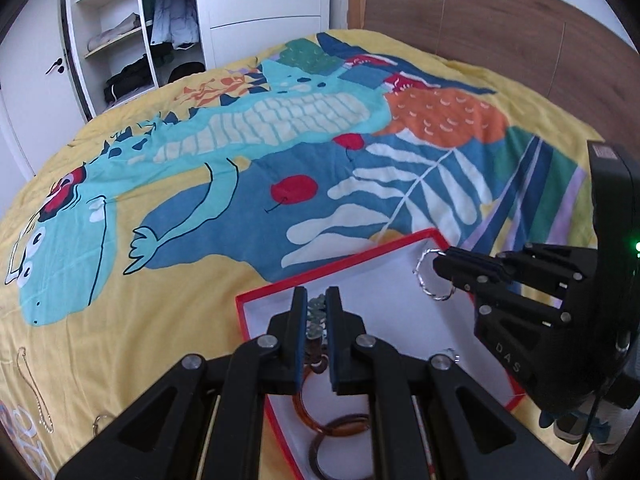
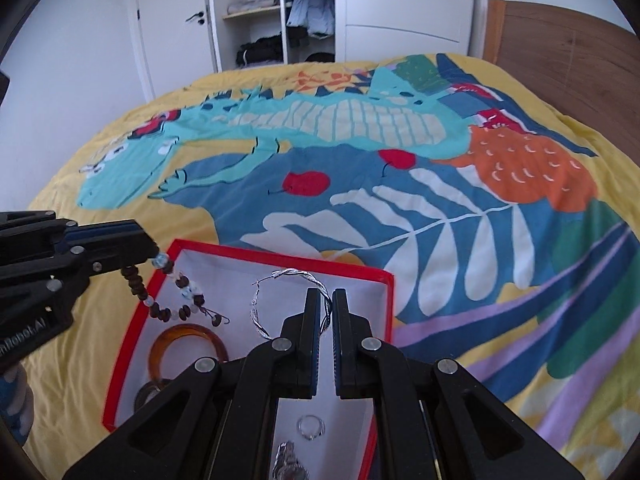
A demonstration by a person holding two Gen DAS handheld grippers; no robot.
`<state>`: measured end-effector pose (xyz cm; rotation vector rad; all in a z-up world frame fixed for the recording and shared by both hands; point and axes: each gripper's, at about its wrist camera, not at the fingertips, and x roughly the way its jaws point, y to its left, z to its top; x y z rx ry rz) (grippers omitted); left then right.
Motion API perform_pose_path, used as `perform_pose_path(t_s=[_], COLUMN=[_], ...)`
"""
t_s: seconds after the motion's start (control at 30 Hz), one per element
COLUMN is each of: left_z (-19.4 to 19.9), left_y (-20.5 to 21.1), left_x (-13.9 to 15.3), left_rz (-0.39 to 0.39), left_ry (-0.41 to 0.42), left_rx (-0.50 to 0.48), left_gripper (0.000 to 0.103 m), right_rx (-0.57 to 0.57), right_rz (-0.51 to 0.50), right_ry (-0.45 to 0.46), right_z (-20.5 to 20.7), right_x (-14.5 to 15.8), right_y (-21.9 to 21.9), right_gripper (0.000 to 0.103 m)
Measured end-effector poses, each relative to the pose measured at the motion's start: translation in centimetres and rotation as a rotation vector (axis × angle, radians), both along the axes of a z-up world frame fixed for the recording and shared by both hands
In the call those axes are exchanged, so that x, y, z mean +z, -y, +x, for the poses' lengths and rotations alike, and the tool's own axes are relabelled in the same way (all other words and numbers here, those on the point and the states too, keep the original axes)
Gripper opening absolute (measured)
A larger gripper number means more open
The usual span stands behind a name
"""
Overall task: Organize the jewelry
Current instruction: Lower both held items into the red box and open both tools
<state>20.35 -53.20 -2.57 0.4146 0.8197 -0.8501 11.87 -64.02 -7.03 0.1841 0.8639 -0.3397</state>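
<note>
Jewelry box [image 2: 280, 259], red-rimmed, white inside, sits on colourful bedspread [image 2: 440, 208]. Left gripper [image 1: 317, 300] clamped on beaded bracelet [image 2: 176, 288], beads dangling over box's left edge. Right gripper [image 2: 327, 300] pinched on twisted silver hoop earring [image 2: 280, 304] above box interior. Amber bangle [image 2: 184, 344], silver ring [image 2: 311, 427], watch [image 2: 288, 462] lie inside box. Gold chain [image 1: 36, 392] lies on bedspread, well apart from box.

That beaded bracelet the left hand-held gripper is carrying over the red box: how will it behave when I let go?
The beaded bracelet looks floppy: it sags in a loop from the left hand-held gripper. It will probably collapse into a heap in the red box, and may drape over the amber bangle below. It seems light.
</note>
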Motion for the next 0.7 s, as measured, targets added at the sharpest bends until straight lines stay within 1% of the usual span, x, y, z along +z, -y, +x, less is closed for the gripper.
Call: perform_pose_path(t_s=[0.2, 0.47, 0.7], left_z=[0.6, 1.5, 2.0], left_y=[0.6, 1.2, 1.0], left_x=[-1.7, -4.1, -6.2], left_rz=[0.026, 0.063, 0.103], left_ry=[0.017, -0.005, -0.018], left_rx=[-0.003, 0.024, 0.042], left_gripper=[0.008, 0.008, 0.009], right_rx=[0.004, -0.012, -0.018], right_rz=[0.004, 0.01, 0.019], right_ry=[-0.034, -0.092, -0.111], right_z=[0.9, 1.5, 1.6], right_x=[-1.9, -4.0, -4.9], right_y=[0.1, 0.6, 0.8], right_gripper=[0.006, 0.006, 0.006])
